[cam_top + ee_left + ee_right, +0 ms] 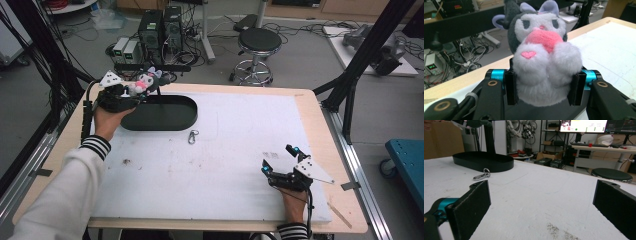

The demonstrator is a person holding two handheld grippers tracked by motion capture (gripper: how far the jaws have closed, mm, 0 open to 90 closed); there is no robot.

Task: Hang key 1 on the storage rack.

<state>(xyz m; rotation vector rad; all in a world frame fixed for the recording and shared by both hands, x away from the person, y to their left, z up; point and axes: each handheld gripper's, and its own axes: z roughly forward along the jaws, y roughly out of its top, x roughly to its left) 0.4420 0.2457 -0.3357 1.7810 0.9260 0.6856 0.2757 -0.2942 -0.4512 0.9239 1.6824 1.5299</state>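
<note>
Between left tool (544, 87) jaws — plush toy (541, 57), clamped

Plush toy (145, 81) over tray (170, 119) far-left; clip (193, 136) just before tray.

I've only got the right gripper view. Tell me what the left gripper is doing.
Observer: The left gripper is shut on a plush toy, its jaws pressing the white lower body from both sides.
Operator: Say where it is relative to the black tray.
Observer: In the high view the toy is held above the tray's far left end, not inside it.
Operator: Report where my own gripper sits on the table.
Observer: The right gripper is open near the table's near right corner, resting on the white mat, far from the tray.
Operator: Describe the metal clip from above.
Observer: The clip lies on the mat just in front of the tray's right end, apart from it.
</note>
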